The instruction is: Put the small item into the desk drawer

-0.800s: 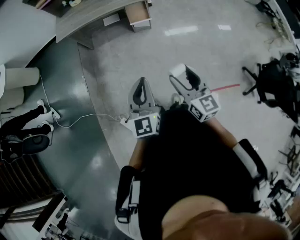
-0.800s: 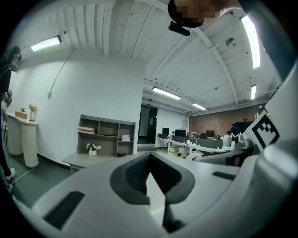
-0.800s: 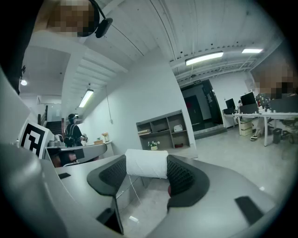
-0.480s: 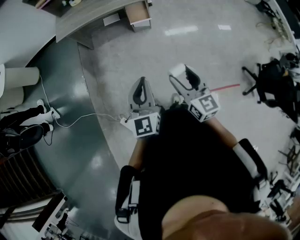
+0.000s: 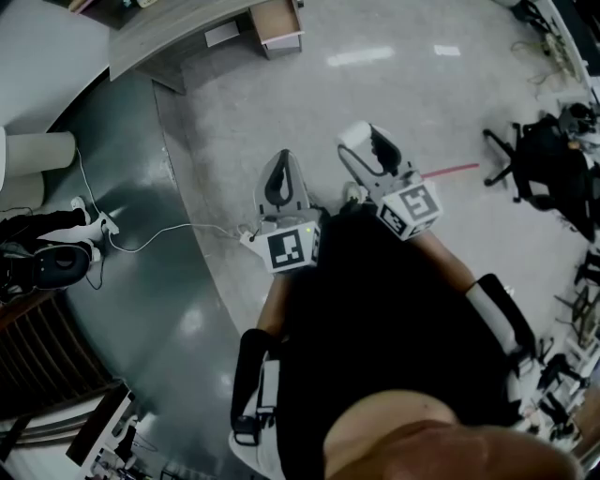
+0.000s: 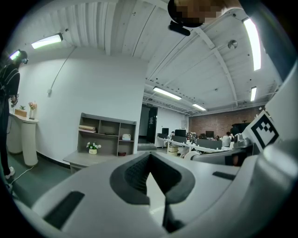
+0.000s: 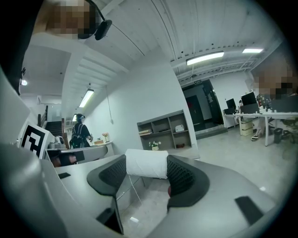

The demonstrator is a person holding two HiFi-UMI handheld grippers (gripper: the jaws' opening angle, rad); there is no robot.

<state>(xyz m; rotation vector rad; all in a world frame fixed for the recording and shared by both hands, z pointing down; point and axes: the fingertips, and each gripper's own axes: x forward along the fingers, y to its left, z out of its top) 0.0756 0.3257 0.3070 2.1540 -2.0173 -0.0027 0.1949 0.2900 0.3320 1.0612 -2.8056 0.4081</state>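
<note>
Desk (image 5: 159, 42): 11 o'clock, top edge of head view; its drawer (image 5: 278, 21) juts out.
Left gripper (image 6: 149, 160): clenched, jaw tips meeting, nothing between.
Right gripper (image 5: 367, 147): at 2 o'clock of the left, grasping white roll (image 7: 146, 163) between both pads, well apart from drawer.

Both held forward, side by side.
Jaws: left gripper (image 5: 284, 180) closed, empty; right gripper (image 5: 367, 150) wide, clamping roll (image 7: 146, 163).
</note>
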